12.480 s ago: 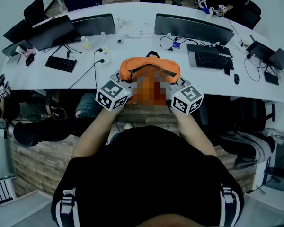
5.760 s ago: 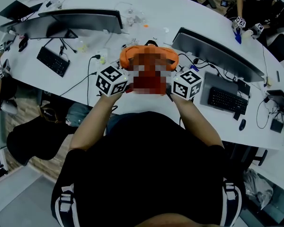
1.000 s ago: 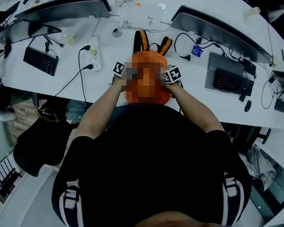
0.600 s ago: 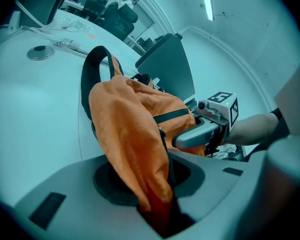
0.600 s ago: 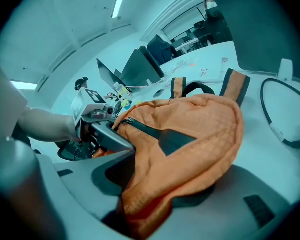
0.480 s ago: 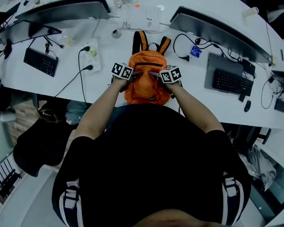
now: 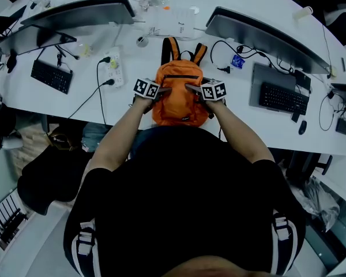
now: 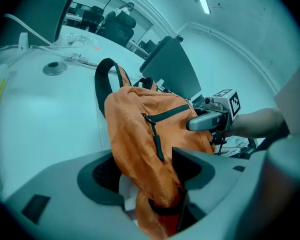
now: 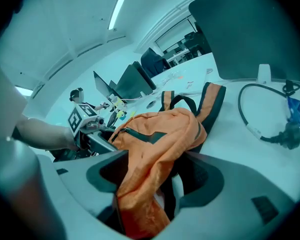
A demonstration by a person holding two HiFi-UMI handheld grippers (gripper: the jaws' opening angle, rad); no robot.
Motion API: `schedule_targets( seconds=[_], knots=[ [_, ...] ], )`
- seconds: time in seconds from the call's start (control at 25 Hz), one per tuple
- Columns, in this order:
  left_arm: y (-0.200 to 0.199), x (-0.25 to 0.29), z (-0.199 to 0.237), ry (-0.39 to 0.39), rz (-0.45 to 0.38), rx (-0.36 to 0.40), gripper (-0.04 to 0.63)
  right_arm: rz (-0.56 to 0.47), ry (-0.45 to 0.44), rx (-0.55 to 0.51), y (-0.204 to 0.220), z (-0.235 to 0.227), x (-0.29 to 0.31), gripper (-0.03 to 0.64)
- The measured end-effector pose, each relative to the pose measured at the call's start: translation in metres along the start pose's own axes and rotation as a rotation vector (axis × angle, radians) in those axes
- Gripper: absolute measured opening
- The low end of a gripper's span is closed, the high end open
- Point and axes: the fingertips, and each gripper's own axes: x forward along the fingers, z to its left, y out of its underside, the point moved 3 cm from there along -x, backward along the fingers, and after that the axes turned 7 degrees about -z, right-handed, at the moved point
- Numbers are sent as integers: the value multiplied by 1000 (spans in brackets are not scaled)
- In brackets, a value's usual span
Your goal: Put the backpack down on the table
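The orange backpack point(image 7: 179, 97) lies on the white table point(image 7: 242, 115) near its front edge, black straps pointing towards the monitors. My left gripper point(image 7: 163, 90) is at its left side and my right gripper point(image 7: 192, 88) at its right side. Both sets of jaws have just been opening. In the left gripper view a loose fold of the backpack point(image 8: 140, 134) hangs between the wide jaws of the left gripper point(image 8: 149, 170), with the pads off it. In the right gripper view, backpack fabric point(image 9: 160, 139) likewise drapes between the spread jaws of the right gripper point(image 9: 155, 178).
Two monitors point(image 7: 81, 13) point(image 7: 265, 30) stand behind the backpack. Keyboards point(image 7: 52, 75) point(image 7: 279, 100) lie at left and right. A power strip point(image 7: 112, 65) with cables is left of the backpack, a black cable and plug point(image 9: 270, 129) to its right. Small items lie at the table's back.
Both grippers' jaws have spread apart off the backpack's sides. The backpack now rests on the table with its fabric slack between them. The hands have barely shifted.
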Motion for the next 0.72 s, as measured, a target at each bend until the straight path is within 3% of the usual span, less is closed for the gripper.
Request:
schedule_targets(
  seconds=[0.56,0.72],
  knots=[
    [5,-48,9,-126,-91,21,311,-109,38,59,-3,-2,-39,305],
    [0,-66,11,-158,-144,37,310,-125,90,47,-6,-7,-56,305]
  ],
)
